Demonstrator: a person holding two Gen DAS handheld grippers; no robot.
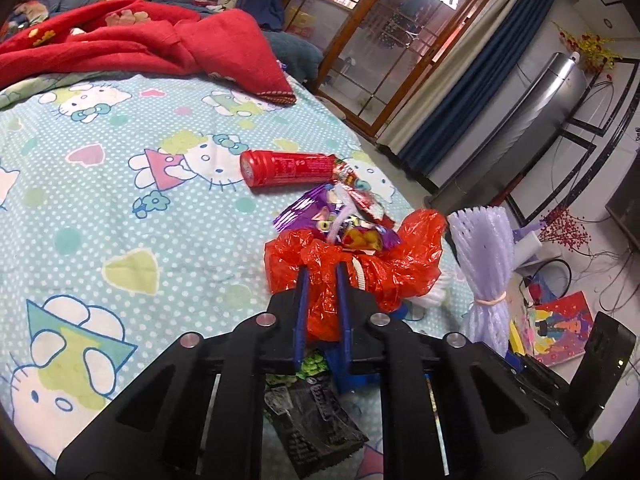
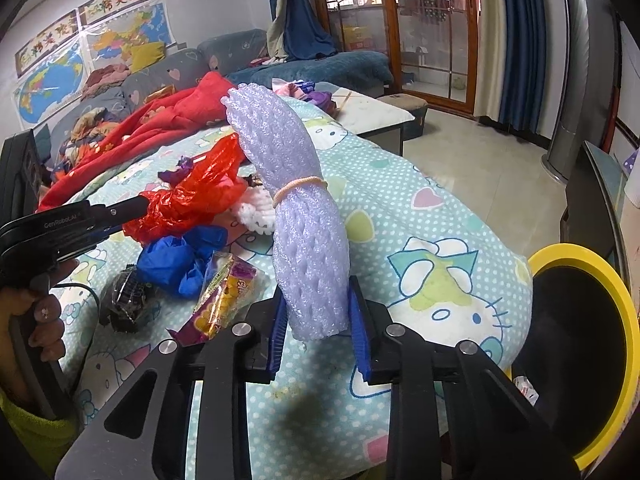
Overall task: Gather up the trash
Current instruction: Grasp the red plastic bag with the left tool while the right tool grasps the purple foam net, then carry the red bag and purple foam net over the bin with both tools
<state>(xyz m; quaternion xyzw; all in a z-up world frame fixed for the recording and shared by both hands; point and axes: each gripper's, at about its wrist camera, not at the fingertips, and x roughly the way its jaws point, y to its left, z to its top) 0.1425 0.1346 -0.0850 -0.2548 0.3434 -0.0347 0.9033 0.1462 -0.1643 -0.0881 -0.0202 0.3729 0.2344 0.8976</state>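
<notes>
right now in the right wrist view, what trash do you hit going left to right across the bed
black wrapper → blue crumpled bag → yellow and purple snack packet → purple foam net bundle held in the right gripper → yellow-rimmed bin at the far right, off the bed

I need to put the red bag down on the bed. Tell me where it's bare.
Bare sheet lies left of the red tube, down to the left gripper; also right of the foam net bundle, toward the yellow-rimmed bin. Crowded: the wrapper pile and blue bag.
</notes>
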